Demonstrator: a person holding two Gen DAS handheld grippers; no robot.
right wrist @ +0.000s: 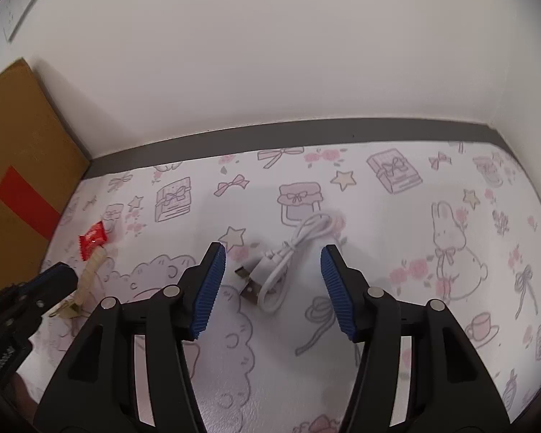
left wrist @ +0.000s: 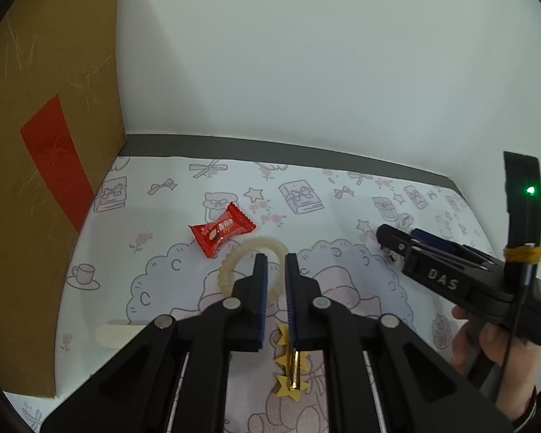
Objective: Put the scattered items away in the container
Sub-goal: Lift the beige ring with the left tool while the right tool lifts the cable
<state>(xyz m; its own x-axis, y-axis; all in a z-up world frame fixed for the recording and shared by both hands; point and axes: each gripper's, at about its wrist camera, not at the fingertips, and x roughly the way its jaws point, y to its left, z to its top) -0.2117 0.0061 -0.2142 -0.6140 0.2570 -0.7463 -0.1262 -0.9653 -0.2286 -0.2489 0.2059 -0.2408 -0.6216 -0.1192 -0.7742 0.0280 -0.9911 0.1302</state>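
Note:
A cream beaded bracelet lies on the patterned mat, and its right arc runs through the narrow gap of my left gripper, which is shut on it. In the right wrist view the same bracelet shows edge-on beside that gripper. A red candy wrapper lies just behind the bracelet. Under the left gripper lies a gold hair clip with stars. My right gripper is wide open over a coiled white USB cable. A brown cardboard box with red tape stands at the left.
A pale flat stick lies near the box, partly hidden by the left gripper. A white wall and a grey strip close off the back of the mat. A hand holds the right gripper.

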